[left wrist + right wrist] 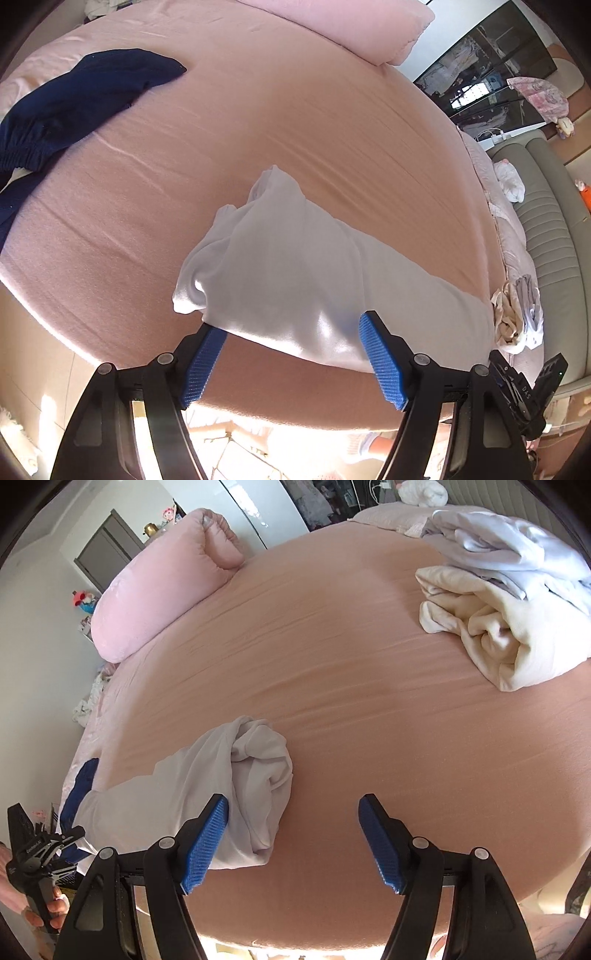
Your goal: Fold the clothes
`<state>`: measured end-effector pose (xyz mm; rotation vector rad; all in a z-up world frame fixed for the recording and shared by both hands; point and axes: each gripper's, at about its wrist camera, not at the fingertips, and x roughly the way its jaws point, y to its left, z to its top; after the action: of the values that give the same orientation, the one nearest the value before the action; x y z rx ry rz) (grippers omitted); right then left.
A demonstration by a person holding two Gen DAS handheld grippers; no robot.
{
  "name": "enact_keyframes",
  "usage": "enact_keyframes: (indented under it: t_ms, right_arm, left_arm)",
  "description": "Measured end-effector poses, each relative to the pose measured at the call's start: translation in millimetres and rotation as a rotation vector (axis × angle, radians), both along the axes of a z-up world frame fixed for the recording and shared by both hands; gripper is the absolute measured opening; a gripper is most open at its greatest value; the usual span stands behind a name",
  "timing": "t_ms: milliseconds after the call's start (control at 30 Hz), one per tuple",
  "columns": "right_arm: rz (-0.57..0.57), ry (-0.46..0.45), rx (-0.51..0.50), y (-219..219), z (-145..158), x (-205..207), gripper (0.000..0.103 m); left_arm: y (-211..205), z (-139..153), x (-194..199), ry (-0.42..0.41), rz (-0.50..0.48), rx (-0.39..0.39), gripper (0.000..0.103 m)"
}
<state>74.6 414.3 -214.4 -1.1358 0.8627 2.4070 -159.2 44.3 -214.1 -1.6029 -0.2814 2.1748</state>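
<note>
Pink bedding covered a wide bed [295,122] where a white garment [295,266] lay in a loose roll near the front edge. From the left wrist camera the roll's long axis ran diagonally, from a bunched end pointing up toward mid-bed down to a broader end at the lower right, level with the fingertips. That view alone showed a navy garment [74,96] spread at the far left; the right wrist view caught only a sliver of it. The right wrist camera alone showed clearly a cream and pale-lilac pile of clothes [509,602] at upper right and a hand [44,908] gripping the other tool's handle at lower left. A pink pillow [147,590] sat at the far edge. The left gripper [291,334] stood with jaws apart, the white cloth's near edge lying between the blue pads, unpinched. The right gripper [293,812] was likewise spread, its left pad just beside the roll's crumpled end, bare sheet between the pads.
</note>
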Motion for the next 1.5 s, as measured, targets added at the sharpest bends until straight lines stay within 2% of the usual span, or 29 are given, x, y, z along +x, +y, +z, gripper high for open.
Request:
enact_keyframes:
  t_ms: [167, 400, 500, 600, 700, 900, 1000, 1200, 1400, 1500]
  right_arm:
    - [0.050, -0.043, 0.087, -14.1, 1.2, -9.1, 0.073]
    - [0.025, -0.009, 0.031, -5.2, 6.2, -13.1, 0.073]
    - [0.019, 0.012, 0.022, -3.9, 9.4, -13.3, 0.073]
    - [0.026, 0.019, 0.012, -5.5, 10.2, -16.6, 0.073]
    - [0.044, 0.005, 0.000, -10.3, 7.9, -23.7, 0.073]
    - [0.073, 0.006, 0.003, -18.5, 7.8, -26.5, 0.073]
    - [0.079, -0.007, 0.009, -21.4, 7.0, -27.7, 0.073]
    - [0.059, -0.038, 0.014, -24.3, 2.1, -35.9, 0.073]
    - [0.064, -0.026, -0.025, -18.6, -3.1, -31.5, 0.073]
    - [0.056, -0.010, -0.076, -15.1, -7.1, -29.7, 0.073]
  left_arm:
    - [-0.1, -0.8, 10.9, -0.028, -0.036, -0.034, 0.073]
    - [0.0, 0.9, 22.4, -0.086, -0.069, -0.077, 0.073]
    - [8.2, 5.6, 28.8, -0.081, -0.087, -0.102, 0.073]
    - [24.4, 17.6, 35.9, -0.018, -0.112, -0.126, 0.073]
    - [51.8, 30.9, 44.1, 0.078, -0.171, -0.177, 0.073]
    - [85.0, 38.1, 65.3, 0.215, -0.291, -0.300, 0.073]
    - [105.6, 37.5, 68.2, 0.261, -0.357, -0.351, 0.073]
    - [157.7, 36.9, 98.9, 0.394, -0.526, -0.491, 0.073]
    - [202.7, 28.8, 129.5, 0.552, -0.685, -0.564, 0.073]
    - [214.2, 20.6, 138.3, 0.577, -0.733, -0.585, 0.073]
